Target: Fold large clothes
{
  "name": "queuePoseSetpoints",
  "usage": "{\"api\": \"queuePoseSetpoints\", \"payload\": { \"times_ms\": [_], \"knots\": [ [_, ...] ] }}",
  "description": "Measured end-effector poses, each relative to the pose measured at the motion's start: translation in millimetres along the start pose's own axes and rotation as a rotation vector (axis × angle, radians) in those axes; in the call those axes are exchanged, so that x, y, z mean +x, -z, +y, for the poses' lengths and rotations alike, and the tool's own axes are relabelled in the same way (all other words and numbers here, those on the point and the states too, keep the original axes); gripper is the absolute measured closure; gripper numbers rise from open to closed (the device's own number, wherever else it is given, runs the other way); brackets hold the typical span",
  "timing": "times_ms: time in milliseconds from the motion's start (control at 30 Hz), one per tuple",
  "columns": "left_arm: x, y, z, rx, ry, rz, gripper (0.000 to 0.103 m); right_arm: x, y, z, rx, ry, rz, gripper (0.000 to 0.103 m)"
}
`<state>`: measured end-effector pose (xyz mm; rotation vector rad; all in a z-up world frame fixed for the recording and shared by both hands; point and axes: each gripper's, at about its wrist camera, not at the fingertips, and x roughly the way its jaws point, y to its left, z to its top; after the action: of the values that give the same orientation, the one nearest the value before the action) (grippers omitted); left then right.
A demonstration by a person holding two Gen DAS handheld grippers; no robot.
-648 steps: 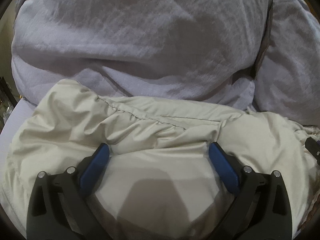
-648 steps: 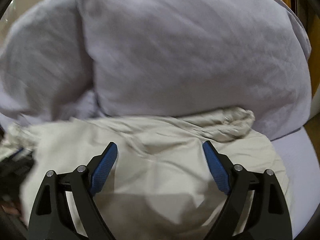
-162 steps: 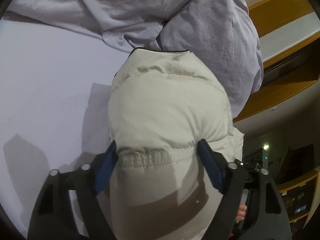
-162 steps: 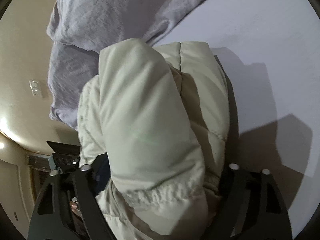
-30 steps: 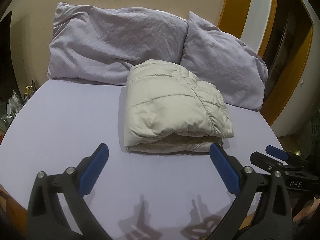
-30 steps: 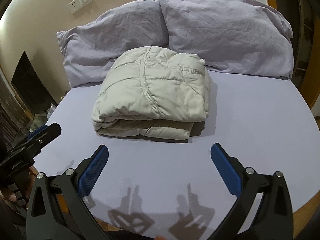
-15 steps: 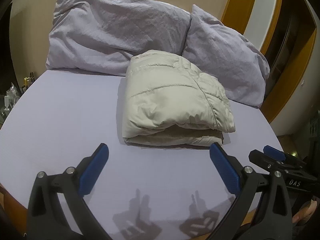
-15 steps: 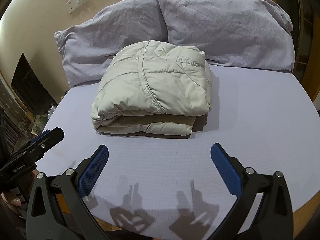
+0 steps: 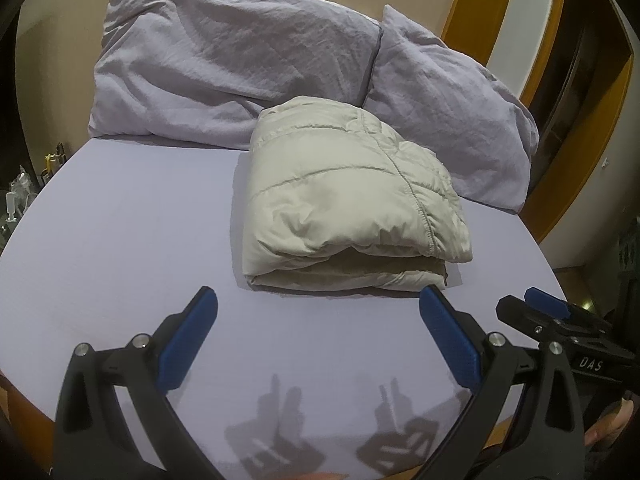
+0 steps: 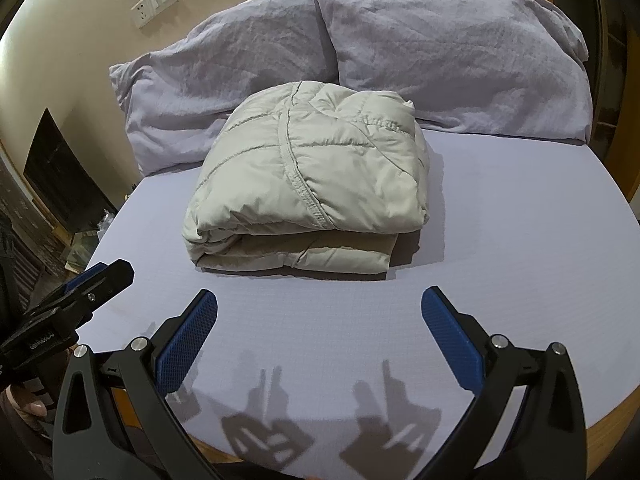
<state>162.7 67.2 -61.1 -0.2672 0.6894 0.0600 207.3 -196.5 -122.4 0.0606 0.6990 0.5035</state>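
Observation:
A cream puffer jacket (image 9: 348, 200) lies folded into a thick rectangular bundle in the middle of the bed (image 9: 120, 240); it also shows in the right wrist view (image 10: 312, 184). My left gripper (image 9: 318, 308) is open and empty, held above the sheet just short of the bundle's near edge. My right gripper (image 10: 318, 308) is open and empty, at a similar distance in front of the bundle. Each gripper appears at the edge of the other's view: the right one (image 9: 548, 316) and the left one (image 10: 92, 280).
Two lilac pillows (image 9: 224, 68) (image 9: 452, 108) lean against the wall behind the jacket. The bed's wooden front edge (image 10: 624, 408) runs below my grippers. A dark shelf with small items (image 10: 56, 184) stands left of the bed, a wooden frame (image 9: 592, 120) to the right.
Over the last second both grippers have moved slightly closer to the folded jacket, staying open. The jacket has not moved.

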Motion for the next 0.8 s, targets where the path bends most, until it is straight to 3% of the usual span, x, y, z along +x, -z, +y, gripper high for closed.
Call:
{"api": "queuePoseSetpoints", "payload": {
  "times_ms": [800],
  "knots": [
    [-0.3,-0.1,-2.5,0.002,0.007,-0.005,0.002,-0.6,-0.5,0.3,0.000,-0.003,-0.001,0.001]
  ]
}}
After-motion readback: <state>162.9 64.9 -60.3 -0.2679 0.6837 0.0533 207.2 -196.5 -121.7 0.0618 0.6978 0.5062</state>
